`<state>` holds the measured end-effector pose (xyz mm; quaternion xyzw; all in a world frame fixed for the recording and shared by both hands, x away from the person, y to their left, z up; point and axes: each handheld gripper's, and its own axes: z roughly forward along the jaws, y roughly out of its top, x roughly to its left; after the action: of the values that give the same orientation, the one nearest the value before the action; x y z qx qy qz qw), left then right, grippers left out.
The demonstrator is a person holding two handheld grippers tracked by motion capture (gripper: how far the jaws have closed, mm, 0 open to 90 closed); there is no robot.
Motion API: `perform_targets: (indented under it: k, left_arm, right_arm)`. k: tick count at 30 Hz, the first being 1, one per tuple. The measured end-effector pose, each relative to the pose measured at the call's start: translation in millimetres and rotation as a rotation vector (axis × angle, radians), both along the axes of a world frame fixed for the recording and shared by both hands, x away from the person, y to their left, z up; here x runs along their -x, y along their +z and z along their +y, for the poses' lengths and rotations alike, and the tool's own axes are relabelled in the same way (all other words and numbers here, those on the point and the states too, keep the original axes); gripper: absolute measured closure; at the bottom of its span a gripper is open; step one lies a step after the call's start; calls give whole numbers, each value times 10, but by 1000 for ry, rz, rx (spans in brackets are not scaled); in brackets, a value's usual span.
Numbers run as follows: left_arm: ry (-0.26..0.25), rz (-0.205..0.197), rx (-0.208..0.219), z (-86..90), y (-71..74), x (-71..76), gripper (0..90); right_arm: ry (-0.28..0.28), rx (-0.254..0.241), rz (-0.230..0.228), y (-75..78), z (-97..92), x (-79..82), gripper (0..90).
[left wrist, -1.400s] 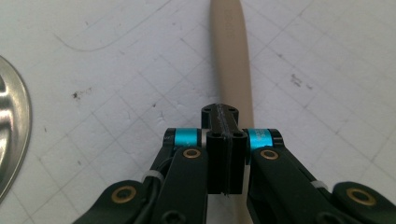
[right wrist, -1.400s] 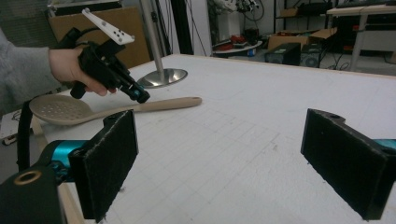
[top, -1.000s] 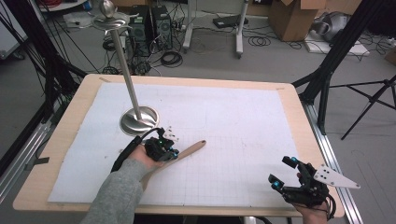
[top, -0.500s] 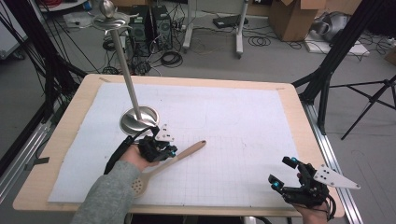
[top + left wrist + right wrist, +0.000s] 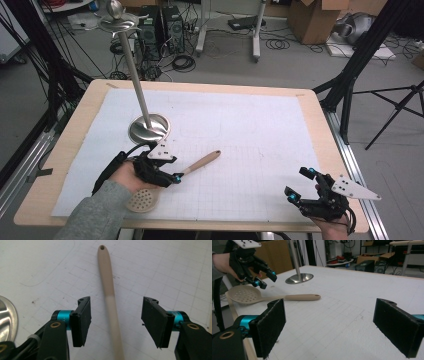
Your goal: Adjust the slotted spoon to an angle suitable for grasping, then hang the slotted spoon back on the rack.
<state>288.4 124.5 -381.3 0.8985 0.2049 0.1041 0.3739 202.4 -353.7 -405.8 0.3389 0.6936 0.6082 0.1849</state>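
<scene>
since the earlier frame my left gripper (image 5: 172, 176) has lifted off the skimmer spoon (image 5: 165, 183) and its jaws have just been opening; a second ago they were clamped on the handle, and now the handle runs between them with clear space on both sides. in the left gripper view the two black pads (image 5: 82, 321) stand well apart and neither one touches the beige handle (image 5: 110, 297), which lies flat on the white grid mat (image 5: 260, 150). taking the spoon as my landmark: its perforated bowl sits at the near edge of the mat, partly under my left hand (image 5: 125, 175), and the handle slants away and to the right. my left gripper hovers just above the handle, near the bowl end. my right gripper (image 5: 305, 187) is well to the right of the spoon, at the near right corner of the table (image 5: 320, 115), jaws spread wide with nothing between them. beyond the spoon, near its handle and farther back on the mat, stands the steel stand (image 5: 148, 127), a round base with a tall pole.
</scene>
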Motion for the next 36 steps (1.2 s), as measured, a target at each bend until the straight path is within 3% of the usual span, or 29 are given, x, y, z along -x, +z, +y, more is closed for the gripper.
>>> perform_targets:
  k: [3, 8, 12, 17, 27, 36]
  left_arm:
    - [-4, -3, -24, 2, -14, 23, 247]
    - [-27, 6, -21, 2, -45, 46, 167]
    - [-7, 35, -28, 1, -94, 33, 166]
    - [10, 40, -45, -25, -138, -7, 171]
    - [-7, 67, -95, -58, -198, -77, 218]
    - [-7, 103, -122, 14, -263, -127, 270]
  right_arm:
    - [-2, -3, -1, -5, -12, -3, 99]
    - [-12, -7, 3, -17, -38, 10, 100]
    - [-13, -6, 7, -23, -30, 7, 100]
    - [-6, 2, 16, -46, -13, -7, 100]
    - [-13, -1, 14, -42, -43, 3, 100]
    - [-7, 1, 10, -32, -25, 8, 100]
